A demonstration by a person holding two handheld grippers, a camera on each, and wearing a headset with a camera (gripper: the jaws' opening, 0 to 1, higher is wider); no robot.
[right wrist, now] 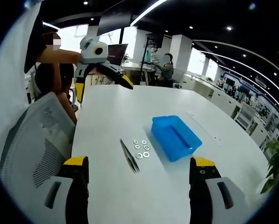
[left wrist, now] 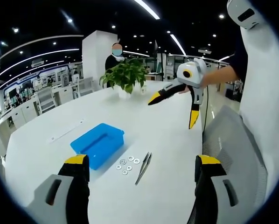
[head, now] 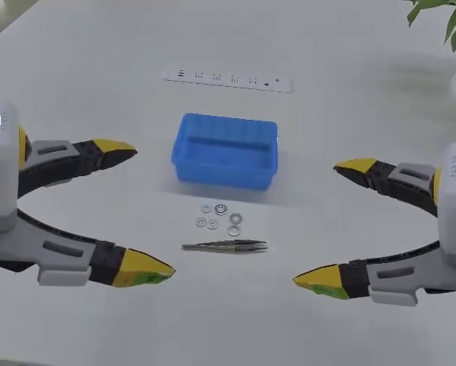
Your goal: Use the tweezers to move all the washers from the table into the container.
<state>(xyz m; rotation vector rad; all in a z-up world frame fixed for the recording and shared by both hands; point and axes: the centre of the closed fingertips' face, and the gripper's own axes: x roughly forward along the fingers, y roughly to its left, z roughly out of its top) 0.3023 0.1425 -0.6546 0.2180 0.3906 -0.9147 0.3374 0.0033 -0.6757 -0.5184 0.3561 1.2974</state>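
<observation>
Metal tweezers [head: 225, 245] [left wrist: 143, 167] [right wrist: 129, 161] lie flat on the white table, just in front of several small washers [head: 219, 216] [left wrist: 127, 164] [right wrist: 141, 148]. Behind the washers stands a blue container [head: 226, 149] [left wrist: 98, 143] [right wrist: 176, 136], which looks empty. My left gripper [head: 144, 210] [left wrist: 142, 163] [right wrist: 102, 77] hovers open at the left of the tweezers. My right gripper [head: 333, 223] [right wrist: 138, 165] [left wrist: 174, 110] hovers open at the right. Both stand well apart from the tweezers and hold nothing.
A white power strip [head: 228, 78] [left wrist: 65, 131] [right wrist: 204, 127] lies behind the container. A potted plant [head: 445, 19] [left wrist: 125, 77] [right wrist: 275, 154] stands at the far right corner. A mesh office chair [left wrist: 228, 140] [right wrist: 32, 144] is at the table's near edge. People stand in the background.
</observation>
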